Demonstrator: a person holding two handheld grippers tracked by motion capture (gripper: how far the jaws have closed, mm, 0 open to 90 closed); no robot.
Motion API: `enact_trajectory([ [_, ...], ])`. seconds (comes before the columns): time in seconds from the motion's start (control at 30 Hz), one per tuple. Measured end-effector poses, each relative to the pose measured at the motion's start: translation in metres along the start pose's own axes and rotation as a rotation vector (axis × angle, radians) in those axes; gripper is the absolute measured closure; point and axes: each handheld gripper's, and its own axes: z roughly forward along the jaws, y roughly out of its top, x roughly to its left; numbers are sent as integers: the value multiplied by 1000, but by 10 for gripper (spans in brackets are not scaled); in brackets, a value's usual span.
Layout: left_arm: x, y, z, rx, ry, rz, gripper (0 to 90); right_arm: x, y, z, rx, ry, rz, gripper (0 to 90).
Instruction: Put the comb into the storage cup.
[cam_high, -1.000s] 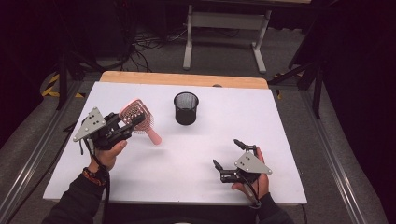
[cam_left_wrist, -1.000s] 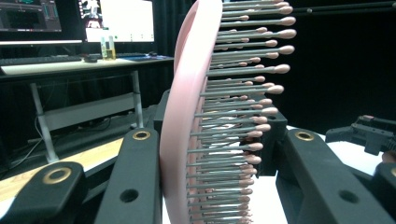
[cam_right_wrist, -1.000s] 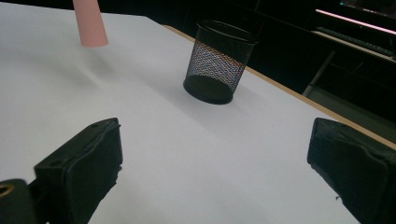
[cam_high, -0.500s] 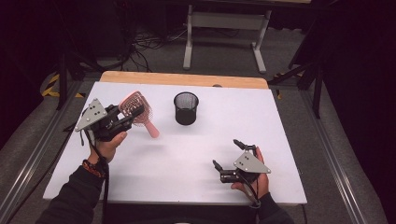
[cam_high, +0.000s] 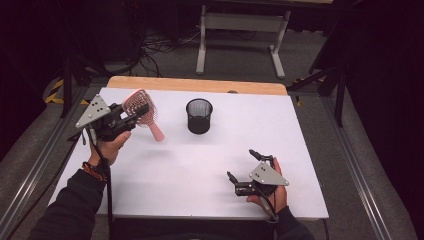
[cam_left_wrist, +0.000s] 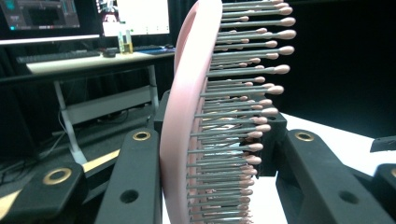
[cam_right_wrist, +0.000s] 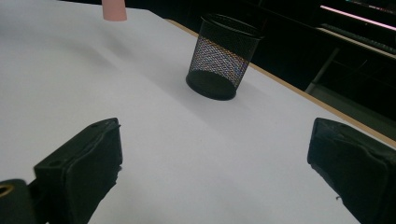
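The high view looks forward and down over the whole table (cam_high: 200, 170). The left gripper view sits close against the brush (cam_left_wrist: 187, 116). The right gripper view skims low across the table toward the cup (cam_right_wrist: 219, 58), also seen from above (cam_high: 199, 115).

The left tool (cam_high: 131, 111) is raised at the far left, its jaws clamped and pointing right. The right tool (cam_high: 241, 165) sits low at the near right, jaws spread wide and pointing left.
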Motion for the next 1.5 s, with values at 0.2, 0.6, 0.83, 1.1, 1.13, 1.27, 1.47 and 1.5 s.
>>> enact_trajectory([
  [0.2,6,3,0,21,4,14,631,4,0,-2,-2,8,4,40],
  [0.6,15,29,1,1,-6,-10,631,9,-5,-16,2,3,34,42],
  [0.83,3,61,16,-1,-42,68,632,14,-7,-28,5,-15,26,44],
  [1.1,-7,79,53,23,-83,103,631,9,-9,-30,9,-29,45,43],
  [1.13,-8,80,57,30,-83,109,631,8,-10,-30,9,-27,45,43],
  [1.27,-15,80,72,34,-93,103,631,8,-10,-31,3,-25,56,43],
  [1.47,-26,78,89,34,-107,95,631,8,-9,-32,6,-25,47,43],
  [1.5,-27,77,91,34,-108,93,631,9,-9,-32,6,-21,41,43],
])
